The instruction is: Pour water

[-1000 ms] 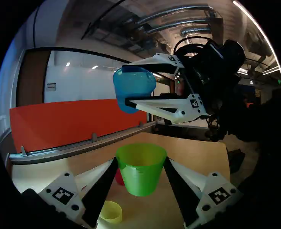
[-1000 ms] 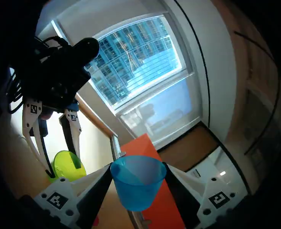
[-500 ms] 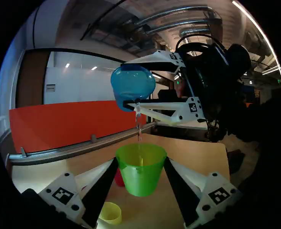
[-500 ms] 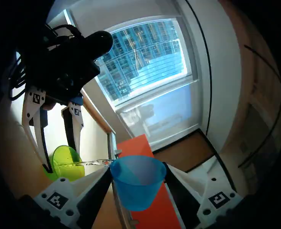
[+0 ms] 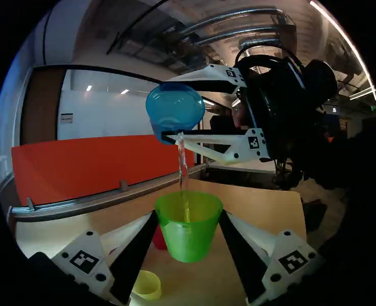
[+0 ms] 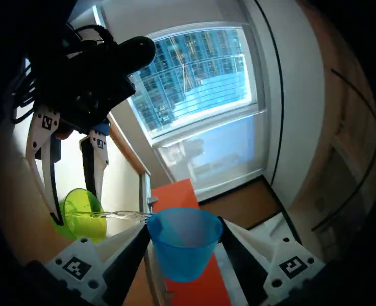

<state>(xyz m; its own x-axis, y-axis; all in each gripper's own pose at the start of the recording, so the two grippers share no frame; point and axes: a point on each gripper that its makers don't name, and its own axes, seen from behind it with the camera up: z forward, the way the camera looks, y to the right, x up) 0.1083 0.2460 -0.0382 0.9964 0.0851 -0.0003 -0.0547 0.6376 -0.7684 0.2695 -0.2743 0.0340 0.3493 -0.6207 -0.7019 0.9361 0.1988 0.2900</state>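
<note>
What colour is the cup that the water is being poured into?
Green: the green cup shows best in the left gripper view, held between that gripper's fingers.

The upper cup (image 5: 173, 109), between the right gripper's (image 5: 163, 111) fingers, hangs above the lower cup (image 5: 189, 227), between the left gripper's (image 5: 188, 217) fingers; a water stream (image 5: 181, 168) runs between them; 1 small cup (image 5: 147, 284) sits on the table (image 5: 269, 204) below-left.

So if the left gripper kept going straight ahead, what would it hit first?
Likely the right gripper tipping the blue cup, right ahead above its green cup. If it passes underneath, the rail by the orange panel comes next; depth is unclear.
</note>
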